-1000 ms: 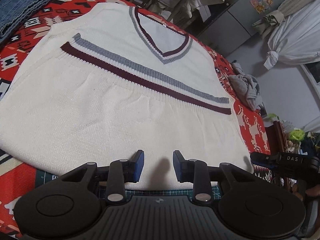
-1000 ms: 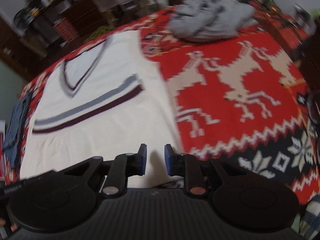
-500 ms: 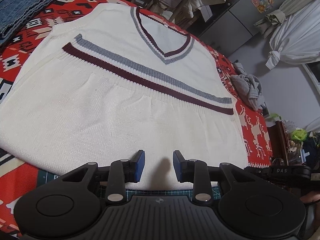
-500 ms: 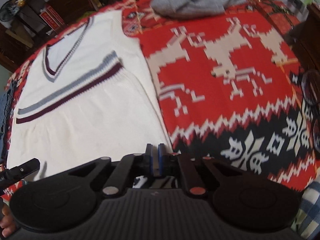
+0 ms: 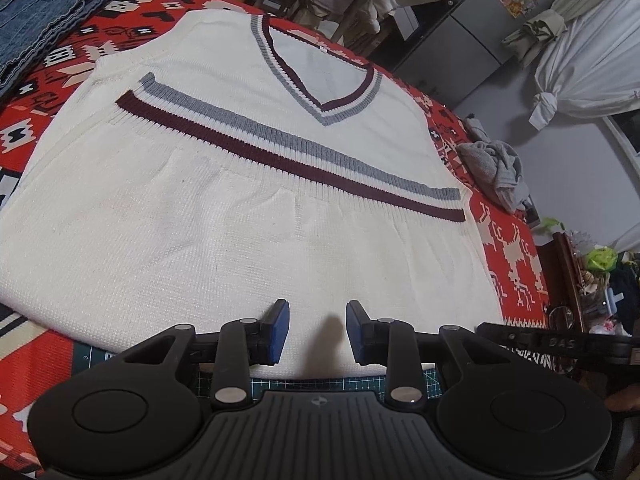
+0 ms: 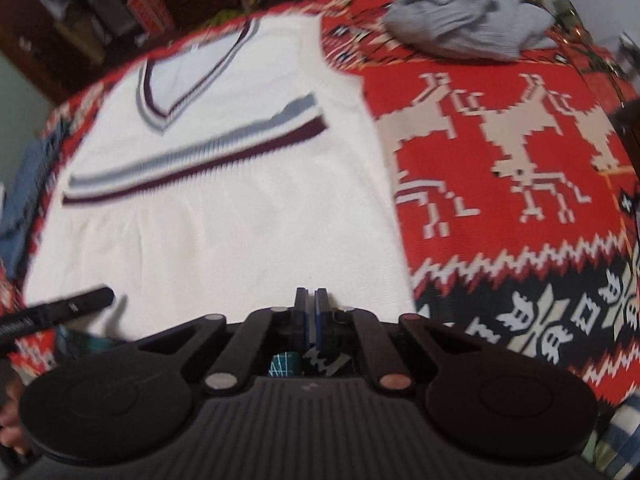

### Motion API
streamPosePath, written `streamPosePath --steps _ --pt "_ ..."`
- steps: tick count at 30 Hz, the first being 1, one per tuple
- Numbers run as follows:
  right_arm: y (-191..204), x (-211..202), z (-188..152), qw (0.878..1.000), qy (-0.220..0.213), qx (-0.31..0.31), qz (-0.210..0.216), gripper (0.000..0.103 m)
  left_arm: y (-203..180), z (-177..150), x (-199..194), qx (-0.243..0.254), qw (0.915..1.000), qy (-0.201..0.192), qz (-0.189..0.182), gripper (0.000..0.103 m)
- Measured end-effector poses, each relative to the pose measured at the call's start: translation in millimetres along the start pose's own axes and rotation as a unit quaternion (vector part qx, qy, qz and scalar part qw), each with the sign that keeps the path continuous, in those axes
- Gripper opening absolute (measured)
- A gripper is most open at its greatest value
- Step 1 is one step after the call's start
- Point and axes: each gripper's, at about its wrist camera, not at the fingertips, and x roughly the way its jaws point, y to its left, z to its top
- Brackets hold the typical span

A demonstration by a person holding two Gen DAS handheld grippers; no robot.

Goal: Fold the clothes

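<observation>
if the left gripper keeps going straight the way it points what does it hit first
Probably the vest: the open left gripper sits over its hem, so the knit lies directly ahead, though its height above the fabric is unclear.

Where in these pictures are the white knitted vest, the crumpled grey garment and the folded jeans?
white vest (image 5: 248, 240): left wrist view, on its plain lower front.
grey garment (image 6: 464, 20): right wrist view, middle of the crumpled heap.
jeans (image 5: 36, 24): left wrist view, top of the folded denim.
</observation>
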Motion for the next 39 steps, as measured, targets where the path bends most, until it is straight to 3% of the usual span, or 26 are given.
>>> streamPosePath --steps 7,13,16,21,26,32,39 --pt "-9.7 -1.3 -8.9 1.0 0.023 0.014 -0.003 0.002 0.7 0.4 0.1 -0.002 1.0 0.001 0.001 0.03" --pt "2.5 -19.3 -5.6 0.999 -0.015 -0.001 0.032 0.008 -1.1 -0.4 -0.3 0.003 1.0 0.001 0.0 0.03" --pt "17.7 -11.1 -4.8 0.999 -0.005 -0.018 0.048 0.008 -3.3 -0.9 0.8 0.008 1.0 0.002 0.002 0.03" --pt "26.4 3.6 -7.6 0.998 0.021 -0.045 0.033 0.006 -2.4 -1.0 0.7 0.007 1.0 0.002 0.002 0.03" --pt "17.4 0.0 -10.2 0.998 0.035 -0.024 0.045 0.007 -2.4 -1.1 1.1 0.007 1.0 0.003 0.003 0.031" --pt "37.5 -14.5 -3.6 0.994 -0.002 -0.035 0.099 0.007 -4.6 -2.2 1.5 0.013 0.9999 0.001 0.006 0.031" --pt "57.0 7.8 -9.8 0.994 0.019 -0.09 0.063 0.007 -6.4 -2.8 2.1 0.019 0.9998 0.0 0.01 0.031"
